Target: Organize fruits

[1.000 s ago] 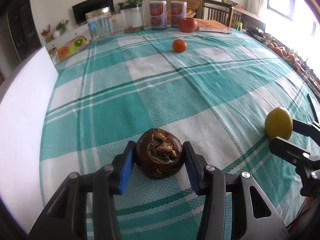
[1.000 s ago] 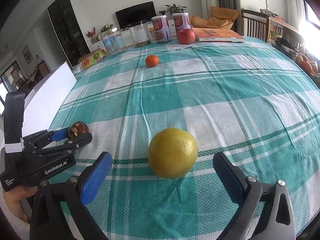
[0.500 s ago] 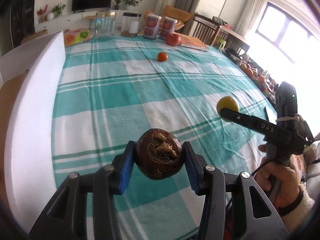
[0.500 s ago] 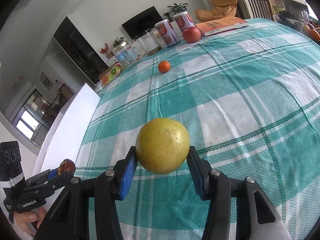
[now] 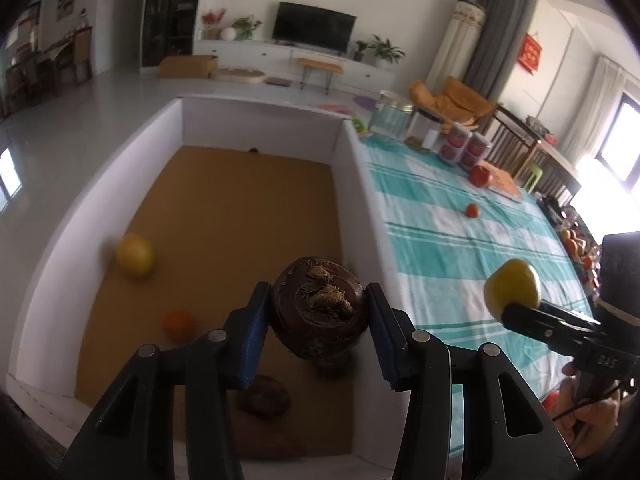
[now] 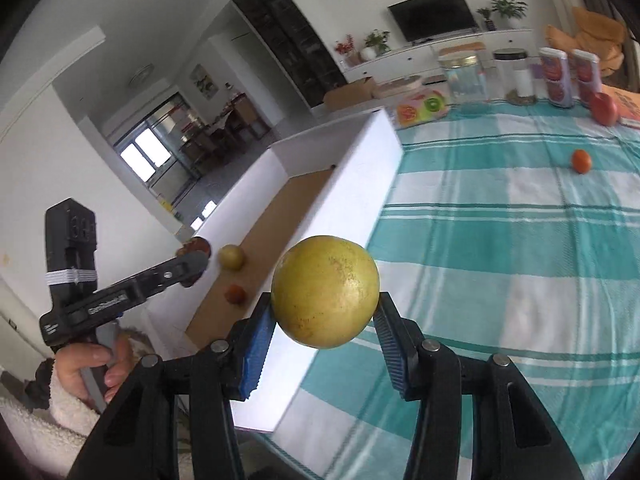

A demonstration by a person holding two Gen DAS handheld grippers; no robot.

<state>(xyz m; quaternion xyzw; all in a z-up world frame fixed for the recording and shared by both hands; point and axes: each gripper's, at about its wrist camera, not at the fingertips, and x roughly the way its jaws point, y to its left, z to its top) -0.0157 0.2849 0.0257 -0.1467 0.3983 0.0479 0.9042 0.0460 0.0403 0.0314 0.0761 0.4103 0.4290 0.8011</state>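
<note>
I am holding a brown fruit (image 5: 320, 308) clamped in my left gripper (image 5: 318, 336) directly above the white box (image 5: 360, 184), nearer it than the yellow fruit (image 6: 325, 293) clamped in my right gripper (image 6: 326, 346).

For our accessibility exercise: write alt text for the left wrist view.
The left gripper clamps a dark brown fruit above a white-walled box holding a yellow fruit and an orange.

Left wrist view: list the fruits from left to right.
Yellow fruit in box → orange in box → held brown fruit → orange on cloth → apple → held yellow fruit.
</note>
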